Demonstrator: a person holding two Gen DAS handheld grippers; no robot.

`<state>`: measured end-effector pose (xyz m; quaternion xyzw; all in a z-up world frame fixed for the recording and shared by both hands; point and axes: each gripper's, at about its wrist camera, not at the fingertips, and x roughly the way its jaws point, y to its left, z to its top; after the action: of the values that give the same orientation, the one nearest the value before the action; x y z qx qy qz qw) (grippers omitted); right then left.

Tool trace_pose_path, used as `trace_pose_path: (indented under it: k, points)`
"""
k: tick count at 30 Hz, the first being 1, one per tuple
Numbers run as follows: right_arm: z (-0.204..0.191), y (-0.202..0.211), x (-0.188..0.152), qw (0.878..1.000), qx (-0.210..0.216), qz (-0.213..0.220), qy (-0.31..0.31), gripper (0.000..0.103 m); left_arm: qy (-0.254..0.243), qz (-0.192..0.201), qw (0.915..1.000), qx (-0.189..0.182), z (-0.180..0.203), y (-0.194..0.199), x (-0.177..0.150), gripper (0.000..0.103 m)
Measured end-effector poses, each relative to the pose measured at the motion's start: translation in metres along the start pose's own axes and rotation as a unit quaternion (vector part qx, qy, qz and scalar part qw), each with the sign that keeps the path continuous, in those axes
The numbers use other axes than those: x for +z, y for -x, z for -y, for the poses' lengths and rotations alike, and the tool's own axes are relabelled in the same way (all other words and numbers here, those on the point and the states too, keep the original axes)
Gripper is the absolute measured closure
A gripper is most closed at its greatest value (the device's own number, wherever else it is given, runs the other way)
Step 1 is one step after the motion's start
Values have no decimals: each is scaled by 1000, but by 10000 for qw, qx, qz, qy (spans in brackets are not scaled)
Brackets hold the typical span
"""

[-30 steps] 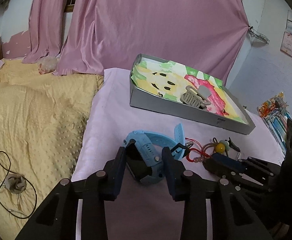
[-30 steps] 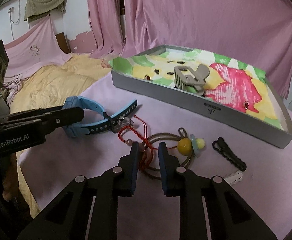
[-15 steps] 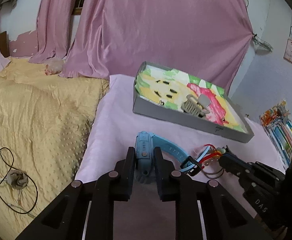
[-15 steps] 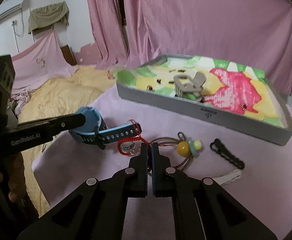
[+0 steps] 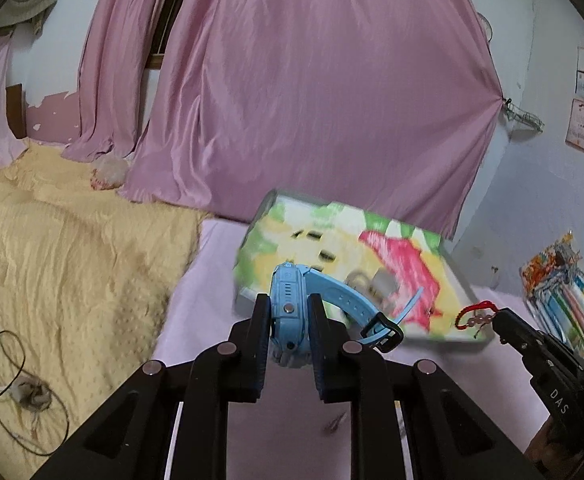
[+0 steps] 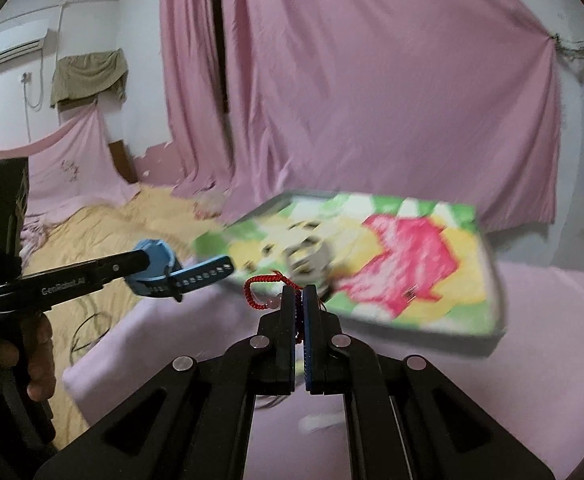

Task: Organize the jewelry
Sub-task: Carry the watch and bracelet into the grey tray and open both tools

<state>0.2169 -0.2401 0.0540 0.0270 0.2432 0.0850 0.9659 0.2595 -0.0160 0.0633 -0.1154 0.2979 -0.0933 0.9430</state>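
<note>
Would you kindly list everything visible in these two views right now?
watch: one, blue, clamped in the left gripper, lifted.
red cord bracelet: one, red with pale beads, pinched in the right gripper.
tray: one, grey rim, colourful lining, on the pink cloth.
hair claw: one, grey, inside the tray, blurred.
curtain: pink, behind.
blanket: yellow, left.
left gripper: black, shut.
right gripper: black, shut.

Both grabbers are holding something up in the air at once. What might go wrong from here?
The left gripper pinches only the blue watch body, so its loose strap hangs free and might snag the tray rim. The right gripper clamps just a thin part of the red cord bracelet, which could slip out. The views are blurred, suggesting fast motion, so a drop seems possible.
</note>
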Motion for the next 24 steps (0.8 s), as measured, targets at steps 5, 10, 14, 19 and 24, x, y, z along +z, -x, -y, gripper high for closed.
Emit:
trace_pose_path:
  k: [5, 10, 14, 19, 24]
  points:
    - [37, -8, 23, 9990, -409, 174, -89, 100, -74, 7, 9999, -136, 33, -31, 19, 86]
    - [76, -28, 33, 9974, -655, 66, -278, 100, -285, -173, 9988, -345, 71, -63, 27, 86]
    - [103, -45, 28, 9963, -749, -140, -396, 100, -485, -394, 9967, -510, 102, -88, 24, 86]
    - [130, -63, 16, 9947, -761, -448, -530, 100, -797, -662, 9928, -608, 134, -113, 18, 86]
    - [143, -79, 7, 9928, -694, -826, -519, 100, -1113, -982, 9881, -399, 153, -133, 7, 86]
